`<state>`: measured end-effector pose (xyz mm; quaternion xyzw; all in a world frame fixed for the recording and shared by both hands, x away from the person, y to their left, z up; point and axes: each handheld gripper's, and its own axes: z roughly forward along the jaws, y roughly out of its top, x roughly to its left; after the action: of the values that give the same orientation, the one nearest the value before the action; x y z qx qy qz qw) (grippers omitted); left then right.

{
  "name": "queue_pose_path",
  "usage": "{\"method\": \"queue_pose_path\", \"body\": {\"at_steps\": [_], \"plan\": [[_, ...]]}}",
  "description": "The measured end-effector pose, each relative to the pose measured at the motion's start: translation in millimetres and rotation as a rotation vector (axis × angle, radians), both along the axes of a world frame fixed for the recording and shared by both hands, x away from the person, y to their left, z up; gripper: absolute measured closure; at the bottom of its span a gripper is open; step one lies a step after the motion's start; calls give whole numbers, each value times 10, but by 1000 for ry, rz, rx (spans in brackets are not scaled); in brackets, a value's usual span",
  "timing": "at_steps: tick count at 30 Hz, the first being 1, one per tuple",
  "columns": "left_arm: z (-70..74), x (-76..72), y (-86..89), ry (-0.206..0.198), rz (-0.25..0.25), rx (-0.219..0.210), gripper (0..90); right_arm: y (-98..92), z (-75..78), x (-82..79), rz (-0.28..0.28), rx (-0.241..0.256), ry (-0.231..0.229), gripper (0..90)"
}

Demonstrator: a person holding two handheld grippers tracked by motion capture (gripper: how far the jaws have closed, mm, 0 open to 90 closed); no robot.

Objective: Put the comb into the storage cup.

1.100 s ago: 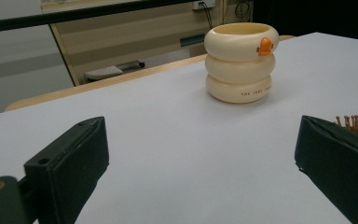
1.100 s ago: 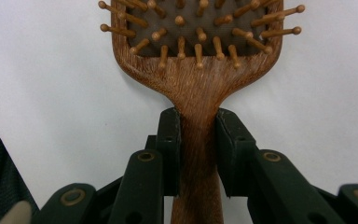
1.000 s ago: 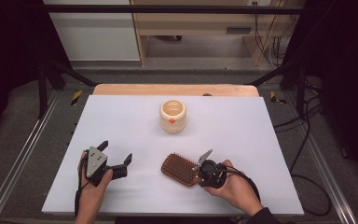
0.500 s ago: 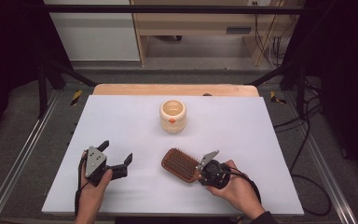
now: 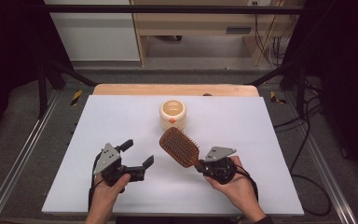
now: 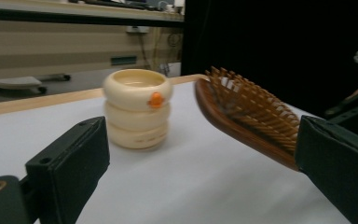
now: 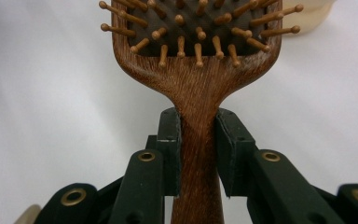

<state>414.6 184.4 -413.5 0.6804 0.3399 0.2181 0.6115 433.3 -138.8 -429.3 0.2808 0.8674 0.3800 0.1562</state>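
White table (image 5: 121,121), dark surrounding room.

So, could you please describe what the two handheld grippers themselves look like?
Both are black. The left gripper and the right gripper each carry a grey three-cornered plate on top and trail a black cable along the wrist. Their jaws are blocky black pads on arms with brass-ringed holes. The hands are bare; a dark sleeve edge shows at the right wrist.

This is a lab or test rig, not a home. A white table (image 5: 121,121) sits inside a dark metal frame (image 5: 168,8) with black curtains at 3 and 9 o'clock. Loose cables (image 5: 303,135) trail over grey carpet at 3 o'clock, and a plain wooden bench (image 5: 196,23) stands at 12 o'clock.
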Motion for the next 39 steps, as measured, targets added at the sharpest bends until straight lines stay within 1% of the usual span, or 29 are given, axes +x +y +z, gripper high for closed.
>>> {"method": "queue_pose_path", "body": {"at_steps": [3, 4, 5, 6, 7, 8, 9, 10, 13, 16, 18, 19, 20, 24, 26, 27, 28, 29, 30, 32, 35, 38, 39], "plan": [[37, 4, -150, 20, -38, -23, 35, -22, 36, -7, -10, 50, -48, 729], [37, 4, -150, 20, -38, -23, 35, -22, 36, -7, -10, 50, -48, 729], [55, 7, -198, 23, -50, -19, 35, -30, 66, -11, -12, 74, -77, 729], [73, 11, -246, 24, -58, -23, 35, -33, 80, -15, -18, 87, -86, 729], [113, 30, -320, 39, -73, -43, 35, -36, 93, -17, -21, 99, -95, 729], [113, 30, -320, 39, -73, -43, 37, -36, 93, -17, -21, 99, -95, 729], [133, 44, -354, 48, -75, -58, 39, -41, 112, -23, -22, 118, -117, 730], [169, 75, -414, 63, -86, -80, 40, -42, 120, -30, -25, 121, -123, 730], [231, 111, -499, 80, -99, -100, 41, -38, 130, -55, -27, 132, -139, 729], [274, 126, -548, 86, -104, -111, 41, -30, 151, -82, -36, 140, -160, 730], [306, 146, -586, 100, -110, -124, 41, -29, 161, -85, -37, 148, -163, 729], [324, 172, -619, 118, -110, -140, 38, -25, 174, -95, -41, 157, -172, 729], [329, 187, -634, 124, -109, -145, 38, -24, 177, -97, -42, 161, -173, 730], [333, 224, -670, 127, -108, -140, 38, -19, 178, -108, -40, 173, -176, 729], [334, 259, -675, 135, -101, -176, 45, -4, 177, -121, -36, 180, -177, 729], [334, 259, -675, 135, -101, -176, 48, -4, 177, -121, -36, 180, -177, 729], [330, 290, -665, 152, -93, -218, 51, 10, 174, -130, -35, 179, -181, 729], [330, 290, -665, 152, -93, -218, 57, 17, 174, -133, -32, 180, -183, 729], [323, 325, -646, 167, -77, -250, 66, 23, 175, -136, -28, 181, -184, 729], [325, 353, -634, 181, -73, -278, 78, 36, 176, -146, -27, 181, -190, 729], [349, 375, -634, 179, -65, -291, 87, 46, 180, -156, -24, 184, -194, 729], [372, 387, -655, 177, -72, -290, 99, 48, 181, -159, -24, 188, -196, 729], [379, 388, -662, 175, -73, -283, 101, 48, 181, -160, -24, 190, -195, 729]]}}
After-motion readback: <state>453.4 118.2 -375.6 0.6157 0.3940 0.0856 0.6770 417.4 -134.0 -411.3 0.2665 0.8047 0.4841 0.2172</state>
